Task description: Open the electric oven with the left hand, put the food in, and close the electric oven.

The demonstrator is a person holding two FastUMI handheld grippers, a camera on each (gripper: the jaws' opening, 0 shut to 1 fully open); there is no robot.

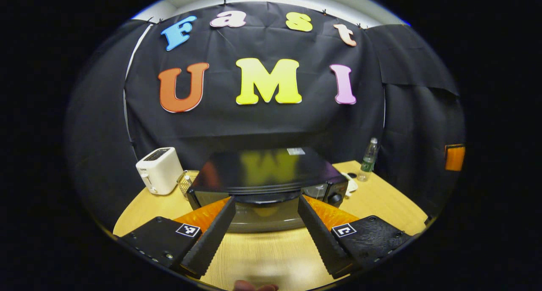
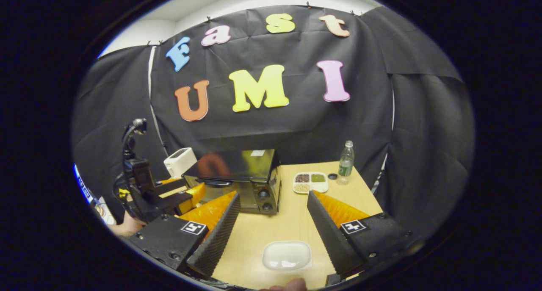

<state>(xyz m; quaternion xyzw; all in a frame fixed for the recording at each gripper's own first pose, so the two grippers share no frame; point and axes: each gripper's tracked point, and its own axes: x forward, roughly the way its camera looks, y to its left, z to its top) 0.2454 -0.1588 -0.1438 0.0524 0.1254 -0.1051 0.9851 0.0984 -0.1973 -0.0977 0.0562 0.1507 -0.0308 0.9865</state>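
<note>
Electric oven (image 1: 266, 185): sitting door-shut on the wooden table (image 1: 381, 202), directly ahead of the left gripper (image 1: 266, 223); glossy dark top mirroring the wall behind; a small pale sticker (image 1: 295, 151) lying on the top, its print too small to read. In the right gripper view the oven (image 2: 237, 176) is showing two round knobs (image 2: 263, 200) on its front right panel.

Left gripper: jaws standing wide, nothing between them, fingertips framing the oven's handle (image 1: 264, 198); whether they are touching the oven is hard to judge. Each finger is carrying a square black-and-white marker (image 1: 188, 230). In the right gripper view this gripper (image 2: 178, 195) is appearing at the oven's front left.

Right gripper (image 2: 273, 223): jaws spread wide and holding nothing, hovering over a white dish (image 2: 286, 255) that is lying on the table, apart from the oven; food on it cannot be made out.

Other items: white toaster (image 1: 159, 170) standing left of the oven; clear bottle (image 2: 346, 163) with a green label, unreadable, standing at the far right edge; its cap (image 2: 332, 176) lying beside a divided tray (image 2: 310, 182) of grains.

Room: black cloth draping the booth walls, pale ceiling above.
</note>
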